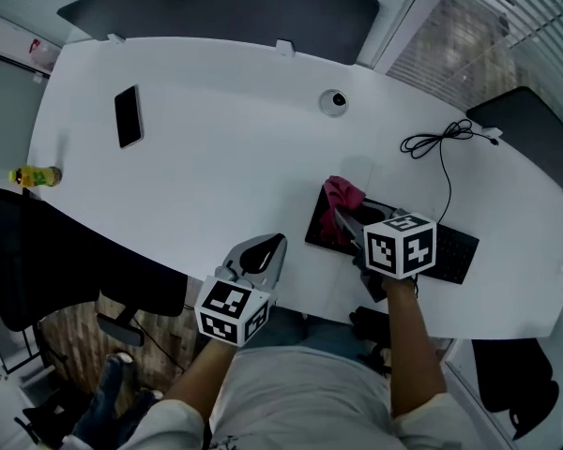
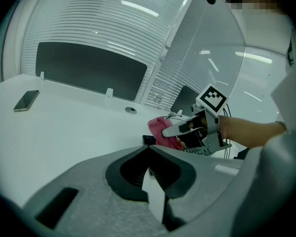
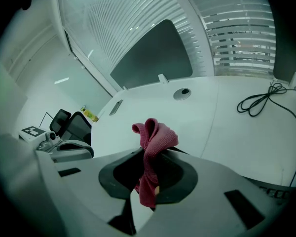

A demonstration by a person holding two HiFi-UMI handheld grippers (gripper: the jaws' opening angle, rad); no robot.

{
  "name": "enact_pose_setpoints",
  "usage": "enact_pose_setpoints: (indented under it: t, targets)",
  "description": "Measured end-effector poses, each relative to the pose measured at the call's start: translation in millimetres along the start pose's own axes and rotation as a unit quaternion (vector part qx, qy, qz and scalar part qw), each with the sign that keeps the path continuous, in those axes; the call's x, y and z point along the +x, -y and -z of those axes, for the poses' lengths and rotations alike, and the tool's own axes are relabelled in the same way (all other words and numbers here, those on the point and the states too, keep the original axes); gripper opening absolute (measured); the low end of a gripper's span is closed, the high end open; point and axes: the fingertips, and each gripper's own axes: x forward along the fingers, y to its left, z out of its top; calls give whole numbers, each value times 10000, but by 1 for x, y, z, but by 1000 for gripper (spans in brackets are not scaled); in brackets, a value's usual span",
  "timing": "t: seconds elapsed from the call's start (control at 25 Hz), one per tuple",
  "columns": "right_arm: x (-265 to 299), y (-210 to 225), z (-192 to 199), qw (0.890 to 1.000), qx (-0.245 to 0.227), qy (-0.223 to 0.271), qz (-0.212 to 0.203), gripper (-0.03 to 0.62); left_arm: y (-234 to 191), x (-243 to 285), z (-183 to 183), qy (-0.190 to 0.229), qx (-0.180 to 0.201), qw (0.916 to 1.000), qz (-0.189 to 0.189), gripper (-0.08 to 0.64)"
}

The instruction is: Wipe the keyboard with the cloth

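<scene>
A black keyboard [image 1: 456, 251] lies near the table's front right edge. My right gripper [image 1: 343, 216] hovers over its left end, shut on a pink cloth [image 1: 343, 195]. In the right gripper view the cloth [image 3: 155, 138] is pinched between the jaws and bunches up above them, with a tail hanging below. My left gripper [image 1: 260, 255] rests at the front edge of the white table [image 1: 225, 176], left of the keyboard, shut with nothing in it. The left gripper view shows the cloth [image 2: 158, 127] and the right gripper [image 2: 173, 131] ahead to the right.
A black phone [image 1: 129, 115] lies at the far left of the table. A yellow bottle [image 1: 33, 175] stands at the left edge. A black cable [image 1: 445, 142] coils behind the keyboard, and a round grommet [image 1: 334, 101] sits at the back. A black chair [image 1: 47, 261] is below left.
</scene>
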Motion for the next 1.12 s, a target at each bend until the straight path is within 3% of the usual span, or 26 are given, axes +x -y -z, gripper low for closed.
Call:
enact_pose_setpoints:
  t: [0.56,1.12]
  targets:
    - [-116,66,40,9931,669,788,554,57,101,48,0,-271,666,9939,839,11]
    - [-258,177,132,9631,1642,1326,1672,57,216,98,6,-550,1322,9754,1677,11]
